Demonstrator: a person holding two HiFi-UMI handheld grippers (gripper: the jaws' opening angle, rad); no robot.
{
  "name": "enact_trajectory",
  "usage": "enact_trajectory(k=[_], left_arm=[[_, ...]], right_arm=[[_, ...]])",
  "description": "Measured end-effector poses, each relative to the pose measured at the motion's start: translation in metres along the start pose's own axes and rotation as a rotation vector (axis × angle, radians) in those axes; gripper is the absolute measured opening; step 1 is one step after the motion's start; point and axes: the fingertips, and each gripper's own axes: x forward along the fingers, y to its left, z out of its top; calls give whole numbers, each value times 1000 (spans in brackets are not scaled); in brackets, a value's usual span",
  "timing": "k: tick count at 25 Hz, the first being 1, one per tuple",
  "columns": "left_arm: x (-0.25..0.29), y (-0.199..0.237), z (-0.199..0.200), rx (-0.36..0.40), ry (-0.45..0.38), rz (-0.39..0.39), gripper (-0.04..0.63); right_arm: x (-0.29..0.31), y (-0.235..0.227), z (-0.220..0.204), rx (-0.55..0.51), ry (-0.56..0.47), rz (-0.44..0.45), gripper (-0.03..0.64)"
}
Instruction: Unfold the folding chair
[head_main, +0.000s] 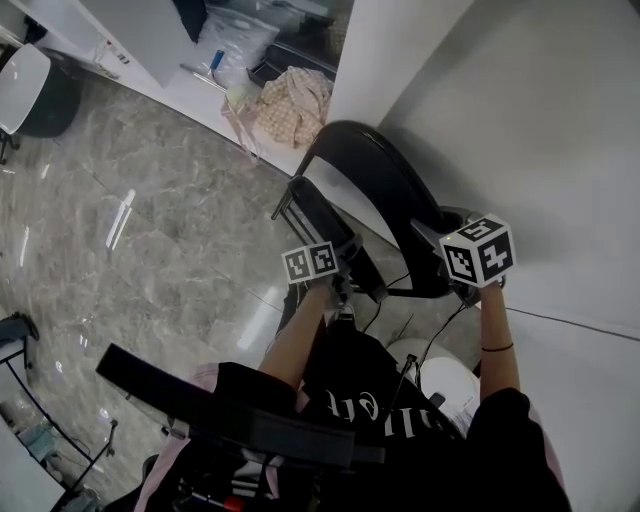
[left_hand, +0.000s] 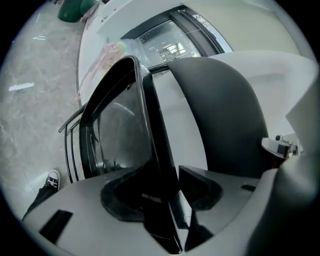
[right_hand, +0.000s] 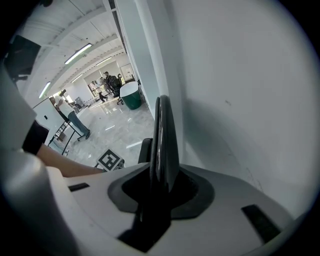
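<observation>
- Head view: the folding chair (head_main: 372, 178) is black and not opened yet. It stands on the shiny floor (head_main: 150, 230) and rests against the white wall (head_main: 530, 120) on the right.
- I think the chair is hard and stiff, and a bit heavy. It will not bend or squash when I pull it.
- It looks smooth and shiny, so I think it could slip if I hold it loosely.
- The thin edges look like the best places to hold. They fit between the jaws.
- My left gripper (left_hand: 165, 200) has its jaws apart. The near edge of the seat (left_hand: 120, 135) stands between them. I can see a thin gap on the right side of that edge, so it is not squeezed yet.
- My right gripper (right_hand: 160, 192) is clamped on the thin near edge of the backrest (right_hand: 163, 135). The wall is just beside it on the right.
- The seat lies flat against the backrest, on its left side. So my two grippers are near each other, left on the seat and right on the back.
- I think I must close on the seat and swing it away from the back, while my right gripper keeps the back from moving.
</observation>
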Motion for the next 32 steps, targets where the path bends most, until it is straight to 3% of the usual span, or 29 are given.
enact_trajectory(k=[6, 9, 13, 20, 32], left_arm=[[-9, 0, -1, -49, -105, 47, 173], [-17, 0, -6, -47, -99, 56, 163], [-37, 2, -11, -87, -137, 13, 158], [-97, 39, -21, -240, -370, -11, 112], [-150, 68, -61, -303, -481, -64, 114]], right_arm=[[0, -1, -2, 12, 2, 20, 104], [-4, 6, -3, 22, -3, 46, 97], [-9, 16, -4, 29, -11, 78, 92], [0, 36, -6, 72, -80, 227, 80], [1, 86, -21, -12, -100, 335, 80]])
